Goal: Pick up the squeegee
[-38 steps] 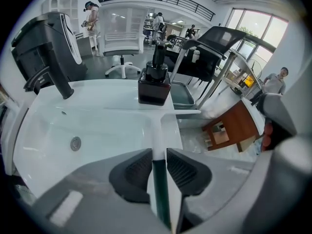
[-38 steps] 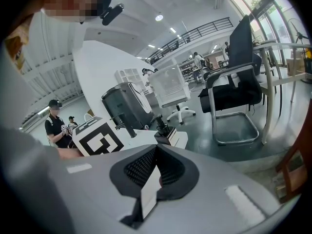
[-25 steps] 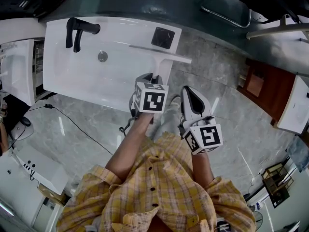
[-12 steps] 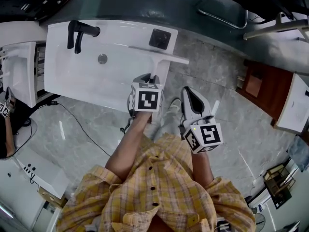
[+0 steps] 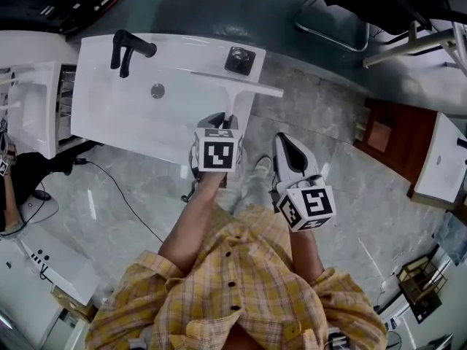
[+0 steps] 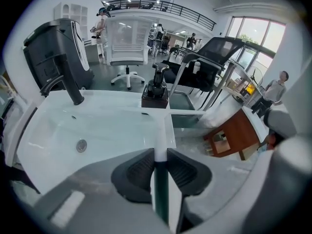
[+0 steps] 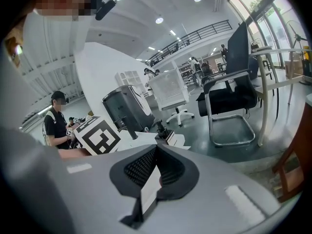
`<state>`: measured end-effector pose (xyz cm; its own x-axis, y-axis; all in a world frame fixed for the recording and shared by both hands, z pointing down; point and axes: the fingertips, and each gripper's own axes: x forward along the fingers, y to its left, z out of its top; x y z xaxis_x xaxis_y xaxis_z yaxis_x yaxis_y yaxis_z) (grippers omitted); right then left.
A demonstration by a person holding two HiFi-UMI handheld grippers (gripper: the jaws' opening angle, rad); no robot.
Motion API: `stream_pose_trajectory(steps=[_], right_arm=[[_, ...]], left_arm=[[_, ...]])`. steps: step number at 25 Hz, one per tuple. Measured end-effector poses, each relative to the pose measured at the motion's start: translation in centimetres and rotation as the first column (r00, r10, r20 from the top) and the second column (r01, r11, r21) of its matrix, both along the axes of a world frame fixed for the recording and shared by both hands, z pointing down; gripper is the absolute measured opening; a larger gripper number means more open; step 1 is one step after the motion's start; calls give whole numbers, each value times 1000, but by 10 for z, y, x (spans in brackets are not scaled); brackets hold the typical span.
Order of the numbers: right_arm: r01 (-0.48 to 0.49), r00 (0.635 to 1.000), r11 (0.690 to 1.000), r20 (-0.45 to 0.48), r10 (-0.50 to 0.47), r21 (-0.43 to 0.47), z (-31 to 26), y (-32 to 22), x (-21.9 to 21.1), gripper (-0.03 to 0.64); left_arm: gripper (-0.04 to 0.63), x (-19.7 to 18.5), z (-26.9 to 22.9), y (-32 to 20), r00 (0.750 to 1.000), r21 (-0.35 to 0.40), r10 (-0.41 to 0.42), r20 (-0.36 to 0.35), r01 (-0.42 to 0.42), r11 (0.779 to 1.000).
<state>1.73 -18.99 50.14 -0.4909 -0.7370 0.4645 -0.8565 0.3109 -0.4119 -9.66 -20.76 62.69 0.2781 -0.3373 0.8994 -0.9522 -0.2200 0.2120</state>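
The squeegee [image 5: 235, 82] has a long white blade and a white handle that turns green lower down. It hangs over the right end of the white sink [image 5: 109, 119]. My left gripper [image 5: 221, 122] is shut on the handle, just below the blade. In the left gripper view the handle [image 6: 160, 152] stands upright between the two dark pads, which press on it from both sides, and the blade [image 6: 161, 112] runs crosswise above. My right gripper [image 5: 290, 150] hovers over the floor to the right, jaws together and holding nothing. In the right gripper view that gripper [image 7: 155, 172] shows its pads closed.
A black faucet [image 5: 128, 49] and a drain [image 5: 157, 90] are in the sink. A dark square dispenser [image 5: 240, 60] stands at its back right corner. A cable [image 5: 124, 195] lies on the marble floor. A wooden cabinet [image 5: 394, 133] stands at the right, and a chair frame [image 5: 332, 20] beyond the sink.
My left gripper has lifted a little with the squeegee in its grip. The right gripper has also risen slightly. The head view has shifted, so the sink sits further right.
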Motion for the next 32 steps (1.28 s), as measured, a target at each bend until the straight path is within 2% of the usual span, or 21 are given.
stream_pose_trajectory(steps=[9,16,23,32], right_arm=[[27,1000,999,-17,-26,45,-22,19,8,0],[49,999,995,-25,-47,89,-43,39,13,0],[66,997,989,-35,-62,134,-63,58,21,0],[78,996,979,-50,-70,187,-88,80,28,0]], left_arm=[[87,5,-38,9,999,109,-29,-16,31,994],[87,5,-72,24,998,204,-62,-30,66,977],[87,7,-109,42,993,308,-93,-66,109,945],[87,5,-156,69,985,437,-125,-116,164,885]])
